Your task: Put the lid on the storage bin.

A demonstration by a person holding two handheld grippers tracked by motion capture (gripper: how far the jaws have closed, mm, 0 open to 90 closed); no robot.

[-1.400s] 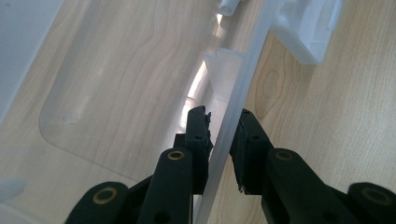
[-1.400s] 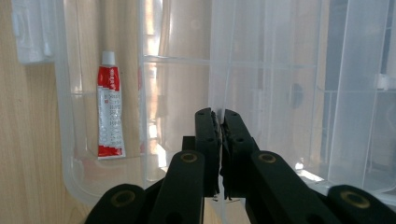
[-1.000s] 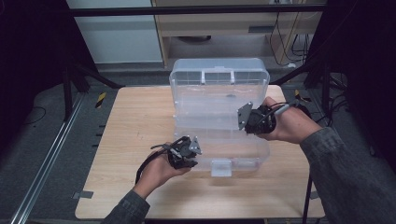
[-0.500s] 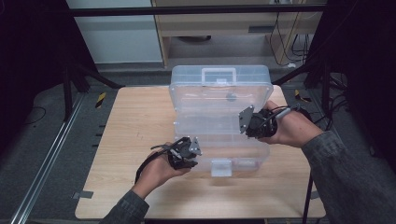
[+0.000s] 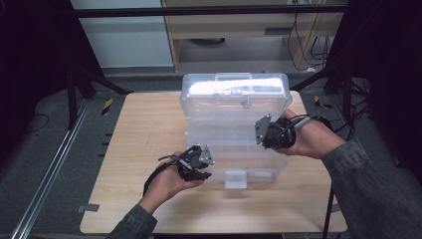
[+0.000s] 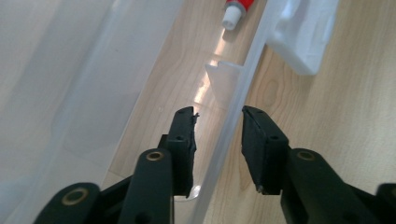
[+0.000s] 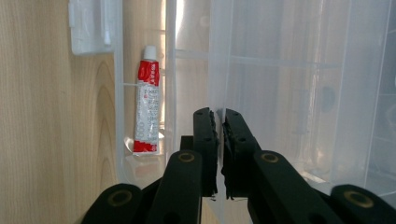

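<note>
Currently, the clear plastic compartment box (image 5: 234,129) is seen at frame centre on the light wooden table (image 5: 139,149); its hinged transparent lid (image 7: 299,93) is clamped edge-on in the right gripper (image 7: 219,116). The left gripper (image 6: 217,116) has just been opening; the box's front wall (image 6: 229,135) now stands free between its parted jaws, so release there is judged complete. A red-and-white tube (image 7: 147,102) lies inside.

The lid (image 5: 234,92) of the clear plastic box (image 5: 249,149), standing upright in the upper middle of the high view, is tilting forward and down. The left gripper (image 6: 217,140), at the lower left beside the box's front wall, is opening its jaws; the wall stands between them, untouched.
</note>
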